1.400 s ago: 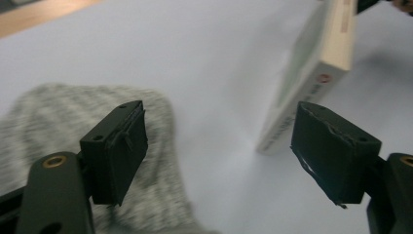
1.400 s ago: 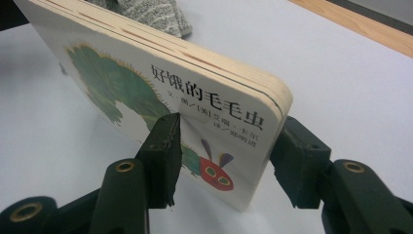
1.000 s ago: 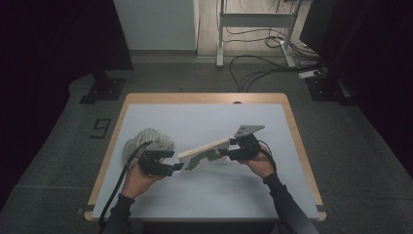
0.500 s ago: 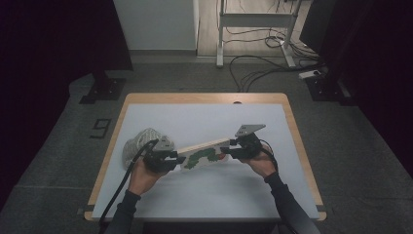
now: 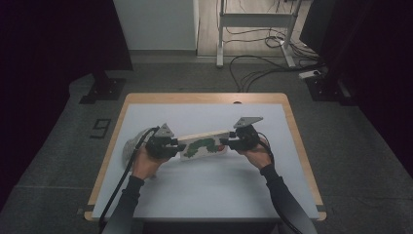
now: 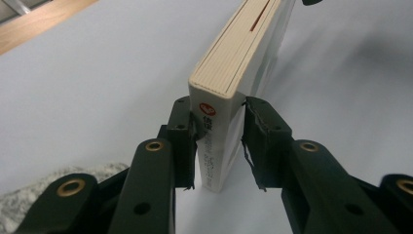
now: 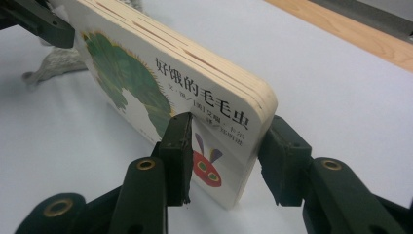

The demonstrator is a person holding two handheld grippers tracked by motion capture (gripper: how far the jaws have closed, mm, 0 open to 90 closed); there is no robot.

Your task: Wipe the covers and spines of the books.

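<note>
Item: board book (image 5: 203, 145), thick card pages, glossy cover; stiff, fairly light, likely slick on the faces, sturdy. You hold it on edge at the table's (image 5: 204, 195) middle, one end per gripper. Best hold: across the thickness at the short ends, as now. Your left gripper (image 6: 219, 141) has just been closing and clamps the spine end; your right gripper (image 7: 221, 161) has closed too, pads on both covers. Forearms enter from the near side, hands angled inward. Grey cloth (image 5: 130, 146) lies left.
</note>
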